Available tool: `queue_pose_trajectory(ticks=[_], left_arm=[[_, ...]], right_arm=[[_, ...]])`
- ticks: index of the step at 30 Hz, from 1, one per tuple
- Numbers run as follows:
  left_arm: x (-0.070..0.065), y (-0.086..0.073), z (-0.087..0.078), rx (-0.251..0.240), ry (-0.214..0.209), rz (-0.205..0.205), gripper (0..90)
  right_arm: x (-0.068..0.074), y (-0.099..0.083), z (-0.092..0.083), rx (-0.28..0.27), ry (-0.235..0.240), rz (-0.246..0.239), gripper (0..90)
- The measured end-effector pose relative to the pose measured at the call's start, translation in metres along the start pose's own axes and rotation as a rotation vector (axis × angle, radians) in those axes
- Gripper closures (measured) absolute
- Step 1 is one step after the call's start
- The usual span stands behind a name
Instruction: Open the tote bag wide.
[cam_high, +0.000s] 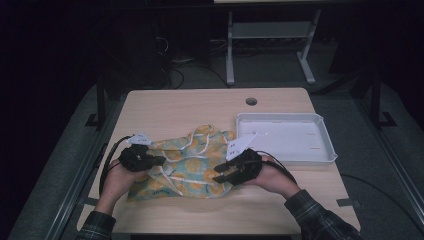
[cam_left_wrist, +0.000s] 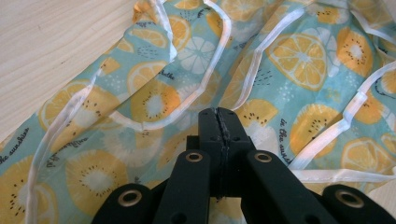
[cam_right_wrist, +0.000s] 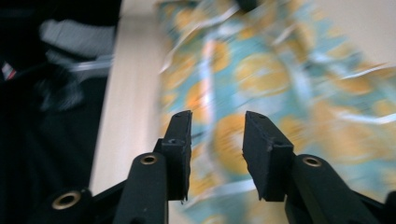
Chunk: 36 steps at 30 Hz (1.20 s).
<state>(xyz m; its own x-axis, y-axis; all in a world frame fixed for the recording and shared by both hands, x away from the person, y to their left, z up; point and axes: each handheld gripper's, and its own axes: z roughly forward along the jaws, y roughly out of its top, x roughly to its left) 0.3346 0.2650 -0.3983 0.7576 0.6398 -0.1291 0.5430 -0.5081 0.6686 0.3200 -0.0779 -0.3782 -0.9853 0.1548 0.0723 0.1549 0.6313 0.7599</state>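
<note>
Meanwhile, the left gripper (cam_left_wrist: 218, 114) is hovering with jaws pressed together above the fruit-print cloth (cam_left_wrist: 280, 60), while the right gripper (cam_right_wrist: 217, 123) is holding its jaws apart over it.

So the cloth (cam_high: 187, 162) is teal with orange citrus slices and white trim straps, lying crumpled and mostly flat near the front middle of the worktop (cam_high: 190, 107), just left of the white tray (cam_high: 327, 145). Straps loop loosely across it.
</note>
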Motion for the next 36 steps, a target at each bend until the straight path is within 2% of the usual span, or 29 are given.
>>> queue_pose_trajectory(ticks=[2,7,8,11,12,16,17,19,22,25,28,35,36], left_arm=[[-0.001,0.0,0.0,0.0,0.0,0.003,89.3],[-0.002,0.0,-0.001,-0.008,-0.004,0.001,89.4],[-0.001,0.001,-0.003,-0.003,-0.002,0.015,89.4],[-0.001,0.0,-0.004,-0.012,-0.007,0.007,89.4],[-0.001,0.0,-0.005,-0.014,-0.007,0.005,89.4],[0.0,0.0,-0.008,-0.016,-0.012,0.01,89.4],[-0.001,0.0,-0.008,-0.02,-0.012,0.009,89.5],[-0.001,0.0,-0.01,-0.034,-0.016,0.002,89.5],[-0.001,0.001,-0.013,-0.042,-0.019,0.004,89.5],[-0.003,0.0,-0.018,-0.061,-0.031,-0.002,89.6],[-0.008,-0.002,-0.024,-0.072,-0.05,-0.001,89.6],[-0.026,-0.008,-0.036,-0.083,-0.072,0.003,89.6],[-0.028,-0.009,-0.038,-0.085,-0.075,0.014,89.6]], right_arm=[[-0.01,0.005,-0.001,-0.019,-0.031,0.023,59.5],[-0.042,0.014,0.005,-0.006,-0.103,0.039,54.6],[-0.048,0.014,0.008,-0.011,-0.108,0.056,53.9],[-0.063,0.012,0.018,0.01,-0.083,0.098,48.7],[-0.066,0.012,0.021,0.019,-0.079,0.092,47.8],[-0.072,0.007,0.034,0.068,-0.046,0.112,48.2],[-0.074,0.005,0.036,0.082,-0.044,0.101,51.4],[-0.075,0.001,0.037,0.103,-0.029,0.107,62.5],[-0.075,-0.001,0.033,0.088,-0.026,0.113,78.8],[-0.073,0.0,0.026,0.064,-0.029,0.096,87.8],[-0.068,0.0,0.018,0.037,-0.024,0.087,88.9],[-0.043,0.0,0.006,0.015,-0.006,0.045,89.0],[-0.039,0.0,0.005,0.013,-0.004,0.044,89.0]])
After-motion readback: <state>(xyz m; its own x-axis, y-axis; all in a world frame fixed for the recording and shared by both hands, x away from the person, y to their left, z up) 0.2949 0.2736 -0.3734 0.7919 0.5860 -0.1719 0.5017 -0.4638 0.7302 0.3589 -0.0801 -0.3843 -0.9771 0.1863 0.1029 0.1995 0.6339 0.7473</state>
